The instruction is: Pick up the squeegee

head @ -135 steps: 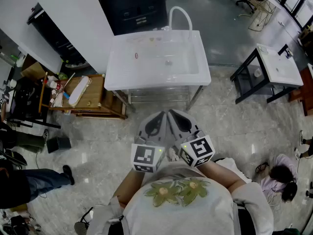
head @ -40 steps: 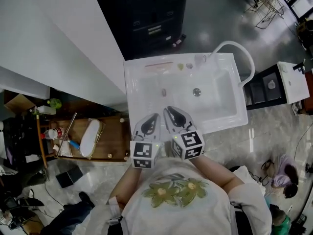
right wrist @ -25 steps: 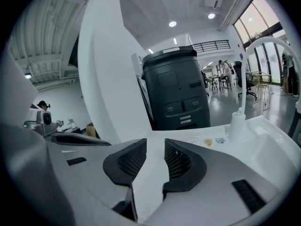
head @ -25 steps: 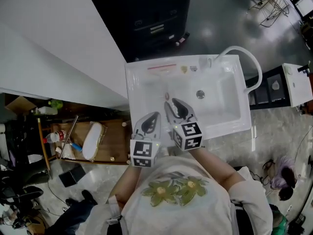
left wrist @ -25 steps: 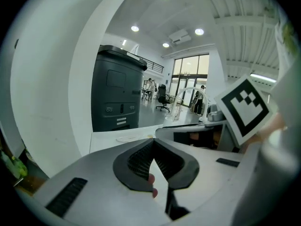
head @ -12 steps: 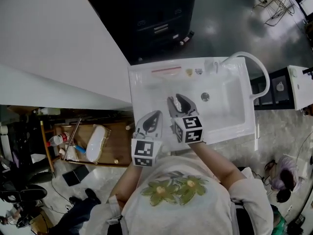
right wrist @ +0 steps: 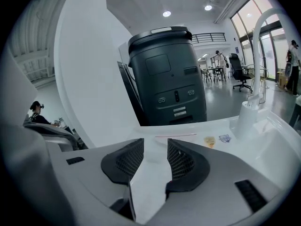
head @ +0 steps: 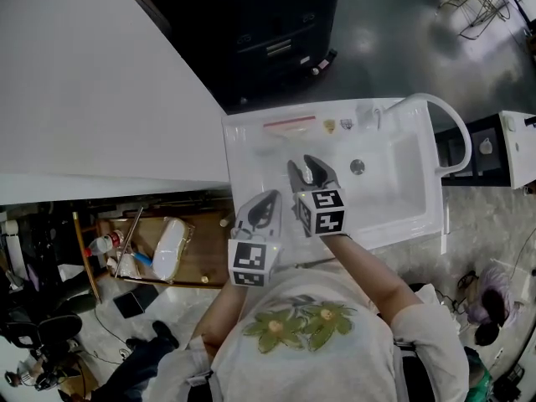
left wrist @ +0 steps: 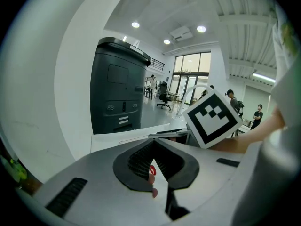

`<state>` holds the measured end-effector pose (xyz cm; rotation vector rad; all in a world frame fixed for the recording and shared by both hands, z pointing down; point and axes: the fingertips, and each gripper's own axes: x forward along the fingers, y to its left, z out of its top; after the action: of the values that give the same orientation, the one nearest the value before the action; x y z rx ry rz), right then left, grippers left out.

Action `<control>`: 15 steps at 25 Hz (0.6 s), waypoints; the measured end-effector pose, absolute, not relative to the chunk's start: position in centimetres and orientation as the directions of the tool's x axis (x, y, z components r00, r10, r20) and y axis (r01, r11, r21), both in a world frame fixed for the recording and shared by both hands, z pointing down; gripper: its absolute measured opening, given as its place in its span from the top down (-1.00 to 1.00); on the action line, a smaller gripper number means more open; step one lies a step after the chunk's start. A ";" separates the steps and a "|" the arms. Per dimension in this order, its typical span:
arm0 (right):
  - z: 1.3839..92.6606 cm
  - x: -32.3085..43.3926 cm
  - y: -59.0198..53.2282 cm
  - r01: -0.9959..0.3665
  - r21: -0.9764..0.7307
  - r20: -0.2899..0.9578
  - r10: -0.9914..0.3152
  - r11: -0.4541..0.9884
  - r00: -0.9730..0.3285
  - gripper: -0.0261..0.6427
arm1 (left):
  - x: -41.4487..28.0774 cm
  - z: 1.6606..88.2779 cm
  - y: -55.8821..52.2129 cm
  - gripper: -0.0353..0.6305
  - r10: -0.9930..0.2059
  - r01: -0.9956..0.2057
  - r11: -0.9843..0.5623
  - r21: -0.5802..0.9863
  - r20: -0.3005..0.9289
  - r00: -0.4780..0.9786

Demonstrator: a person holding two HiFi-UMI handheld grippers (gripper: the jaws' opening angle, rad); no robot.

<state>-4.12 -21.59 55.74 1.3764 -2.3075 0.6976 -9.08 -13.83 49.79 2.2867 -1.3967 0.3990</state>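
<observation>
The sink is glossy, smooth white, plastic or glazed ceramic. Its hose is smooth white tubing. The floor is polished and reflective. The cabinet is matt dark grey. The shelf is wood. The left gripper has a matt grey plastic shell and ribbed black pads. The shirt is cloth.

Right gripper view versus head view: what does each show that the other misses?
Only the right gripper view: the right gripper's jaws seen head-on, apart and opening, nothing between them. Only the head view: the left gripper, the drain, the wooden cart. Both: the white sink's back ledge with a thin red strip.
</observation>
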 end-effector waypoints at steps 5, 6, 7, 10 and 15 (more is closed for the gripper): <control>57.2 -4.2 -22.7 -0.896 -0.231 0.561 -0.700 0.380 -0.442 0.52 | -9.3 50.3 -14.4 0.87 -0.761 -0.893 -0.396 0.215 0.467 0.450; 57.5 -4.2 -23.0 -0.897 -0.232 0.565 -0.699 0.376 -0.439 0.52 | -9.3 50.3 -14.5 0.87 -0.760 -0.892 -0.397 0.215 0.469 0.451; 57.9 -4.2 -23.3 -0.899 -0.230 0.568 -0.698 0.373 -0.436 0.52 | -9.3 50.4 -14.7 0.87 -0.759 -0.892 -0.398 0.215 0.469 0.452; 59.2 -4.2 -24.0 -0.902 -0.227 0.586 -0.688 0.368 -0.428 0.51 | -9.1 50.4 -15.2 0.87 -0.759 -0.891 -0.399 0.218 0.467 0.454; 61.0 -4.5 -24.8 -0.908 -0.214 0.621 -0.668 0.360 -0.411 0.50 | -9.3 50.7 -15.8 0.87 -0.752 -0.890 -0.397 0.224 0.477 0.456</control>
<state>-4.52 -24.79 61.01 1.3713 -2.1964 0.7530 -9.26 -15.83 50.71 2.2639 -1.3749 0.4173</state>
